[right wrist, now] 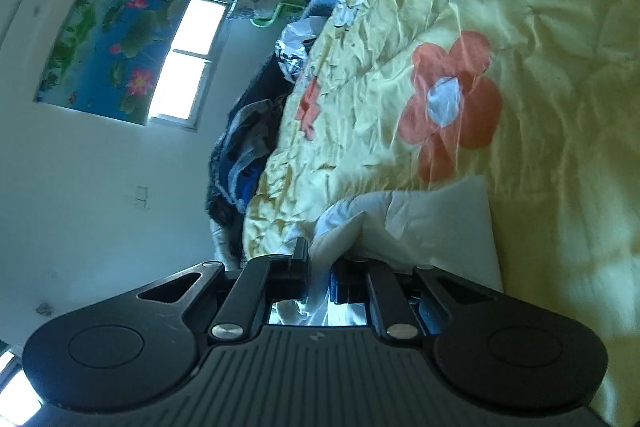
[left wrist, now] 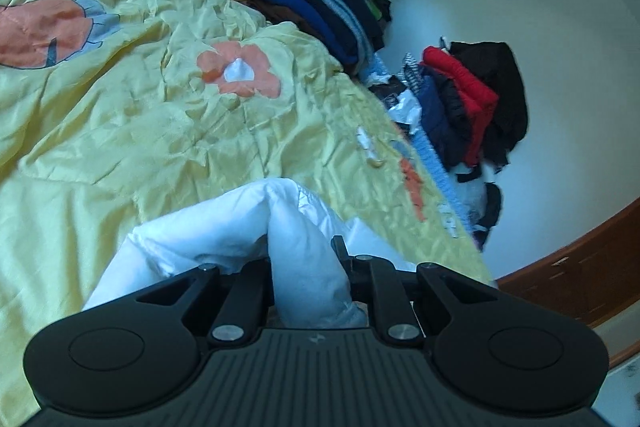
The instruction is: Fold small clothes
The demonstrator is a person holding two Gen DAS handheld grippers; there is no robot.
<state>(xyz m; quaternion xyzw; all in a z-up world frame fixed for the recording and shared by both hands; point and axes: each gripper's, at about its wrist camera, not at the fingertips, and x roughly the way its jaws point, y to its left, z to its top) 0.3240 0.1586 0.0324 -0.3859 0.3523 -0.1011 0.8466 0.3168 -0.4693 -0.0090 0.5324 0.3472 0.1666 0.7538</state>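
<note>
Both grippers (left wrist: 306, 259) (right wrist: 320, 267) clamp white garment (left wrist: 224, 223) over yellow bedspread (left wrist: 120, 99).

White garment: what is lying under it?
The white garment lies on a yellow bedspread with orange flowers, held by both the left hand-held gripper and right hand-held gripper. Whatever sits directly beneath the cloth is covered.

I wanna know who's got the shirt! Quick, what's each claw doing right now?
Left claw: closed on a bunch of the white cloth.
Right claw: closed on the white cloth too, over the yellow blanket.
</note>
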